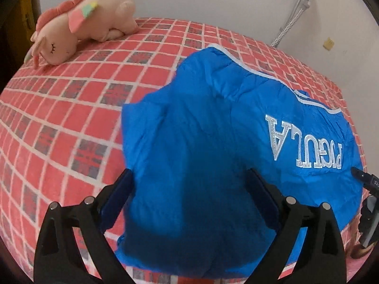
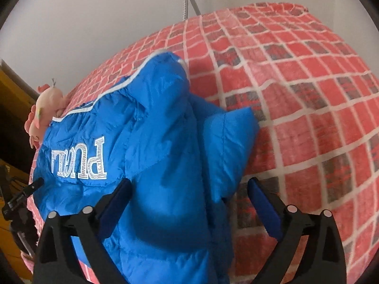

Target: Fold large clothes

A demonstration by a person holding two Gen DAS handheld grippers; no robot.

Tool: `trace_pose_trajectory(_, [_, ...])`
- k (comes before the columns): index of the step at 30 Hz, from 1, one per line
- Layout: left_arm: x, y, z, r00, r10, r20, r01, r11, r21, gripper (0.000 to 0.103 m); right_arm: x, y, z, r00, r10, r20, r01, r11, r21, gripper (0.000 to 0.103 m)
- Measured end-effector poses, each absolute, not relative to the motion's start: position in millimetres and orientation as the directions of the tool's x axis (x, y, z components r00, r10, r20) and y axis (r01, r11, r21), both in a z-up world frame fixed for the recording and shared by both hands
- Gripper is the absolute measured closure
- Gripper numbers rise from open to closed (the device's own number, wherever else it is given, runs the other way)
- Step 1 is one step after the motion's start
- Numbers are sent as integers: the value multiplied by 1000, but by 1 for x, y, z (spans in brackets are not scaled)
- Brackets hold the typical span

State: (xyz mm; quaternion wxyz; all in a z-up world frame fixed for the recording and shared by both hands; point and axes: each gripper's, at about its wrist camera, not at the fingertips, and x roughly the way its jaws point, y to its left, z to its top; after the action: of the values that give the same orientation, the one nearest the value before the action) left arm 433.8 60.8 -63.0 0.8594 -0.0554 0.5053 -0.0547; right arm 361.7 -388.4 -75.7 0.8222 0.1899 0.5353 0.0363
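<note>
A bright blue padded jacket (image 1: 213,118) with silver letters (image 1: 305,142) lies folded in on itself on the bed, its white-piped edge at the far side. My left gripper (image 1: 189,175) is open above the jacket's near end, its blue pads wide apart and clear of the fabric. In the right wrist view the same jacket (image 2: 154,130) shows a folded flap on its right side. My right gripper (image 2: 189,182) is open too, one finger over the jacket and the other over the bedcover. Nothing is held by either.
The bed carries a red checked cover (image 1: 71,118) with grey squares (image 2: 308,94). A pink plush toy (image 1: 83,23) lies at the far left corner, by the jacket's far edge (image 2: 45,108). A white wall with a hose (image 1: 293,11) stands behind the bed.
</note>
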Motion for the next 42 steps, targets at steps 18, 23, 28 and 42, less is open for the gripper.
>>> trace_pose_trajectory(18, [436, 53, -78, 484, -228, -845, 74, 973, -220, 7, 366, -376, -76, 474, 368, -800, 45, 897, 439, 50])
trace_pose_trajectory(23, [430, 59, -63, 522, -267, -810, 68, 960, -273, 59, 361, -378, -65, 508, 391, -767, 34, 881, 472, 69])
trace_pose_trajectory(28, [422, 58, -47, 556, -283, -782, 68, 953, -297, 82, 354, -380, -50, 531, 418, -737, 7, 867, 498, 76])
trace_pose_trajectory(42, [349, 51, 17, 605, -367, -706, 173, 927, -333, 89, 281, -374, 25, 574, 420, -703, -44, 873, 485, 78])
